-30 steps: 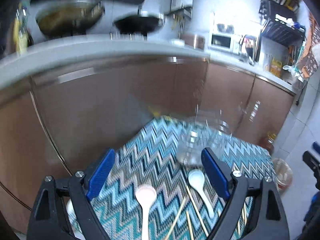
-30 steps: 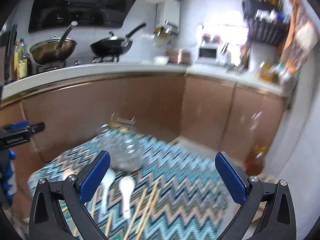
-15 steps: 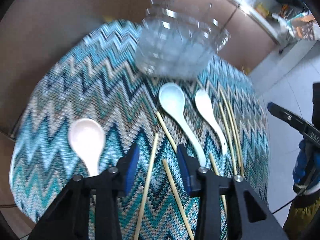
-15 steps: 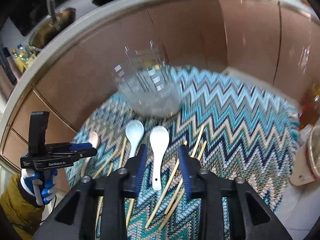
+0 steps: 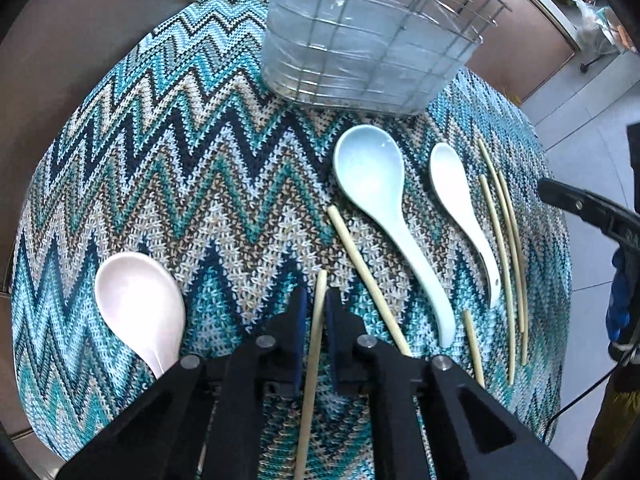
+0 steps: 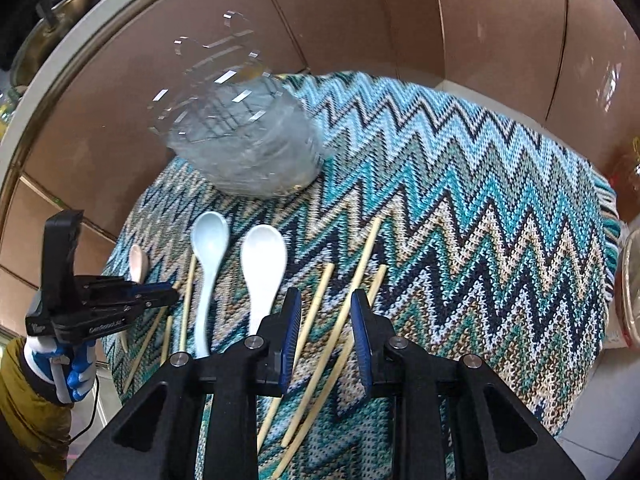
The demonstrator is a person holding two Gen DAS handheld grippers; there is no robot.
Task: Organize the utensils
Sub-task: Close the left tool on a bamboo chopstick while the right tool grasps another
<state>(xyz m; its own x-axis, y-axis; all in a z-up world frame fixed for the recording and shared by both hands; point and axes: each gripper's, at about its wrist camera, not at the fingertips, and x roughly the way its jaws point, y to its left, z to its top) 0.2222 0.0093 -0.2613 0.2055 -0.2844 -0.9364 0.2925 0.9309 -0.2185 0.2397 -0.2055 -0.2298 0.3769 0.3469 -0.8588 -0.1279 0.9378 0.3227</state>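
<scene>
In the left wrist view we see the left gripper (image 5: 316,304) with its jaws clenched on a pale bamboo chopstick (image 5: 313,344) at lower centre. The right wrist view shows what that view cannot: the right gripper (image 6: 325,316), whose jaws have just been closing, straddles another thin bamboo chopstick (image 6: 335,344) with a gap on both sides. Only the left view shows the pink ceramic soup spoon (image 5: 140,308) whole, at lower left. A light blue ceramic spoon (image 5: 380,204) and a white ceramic spoon (image 5: 460,208) lie below the wire utensil basket (image 5: 360,36). A zigzag teal woven cloth (image 5: 180,152) covers the table; brown kitchen cabinets (image 6: 480,32) stand behind it.
</scene>
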